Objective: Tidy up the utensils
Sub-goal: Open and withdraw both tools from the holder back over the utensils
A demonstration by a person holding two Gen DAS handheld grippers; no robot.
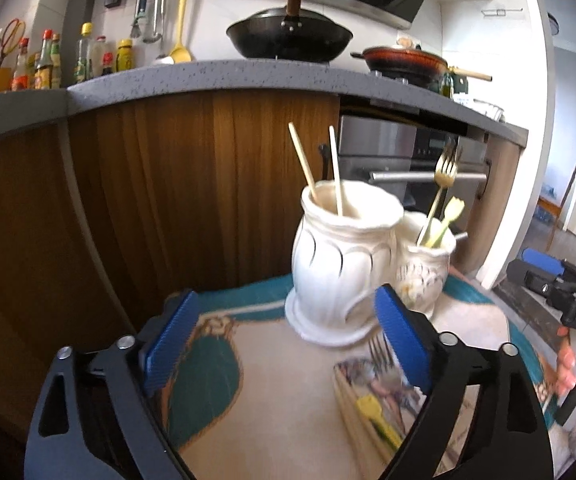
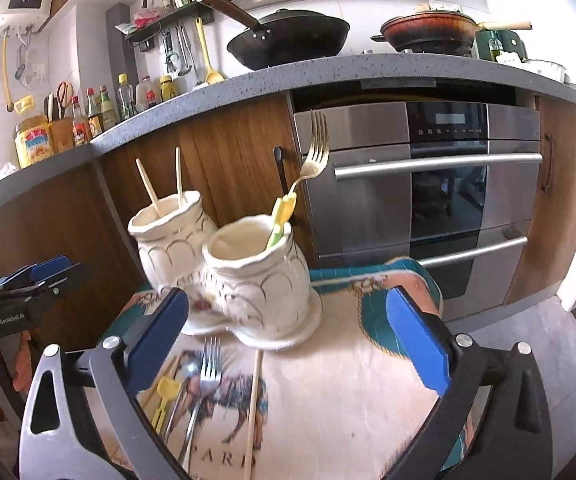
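On the printed cloth over the desk, short of the two vases, lie the loose utensils I have left to sort: a steel fork, a yellow-handled utensil, a spoon-like piece beside them that is too blurred to name, and one pale wooden chopstick pointing toward the vases.

Taller white ceramic vase holds two chopsticks. Touching it, the smaller white vase holds a gold fork and yellow-green handles.

Left hand-held gripper: jaws spread wide, nothing between them. Right hand-held gripper: likewise released and empty.

My judgement: a pick comes next. The lone chopstick belongs with its pair, forks with the gold one. I'd pinch it mid-shaft, jaws square across, lift it clear of the steel fork, then tilt it upright before lowering so it doesn't catch the rim or tip the vase.
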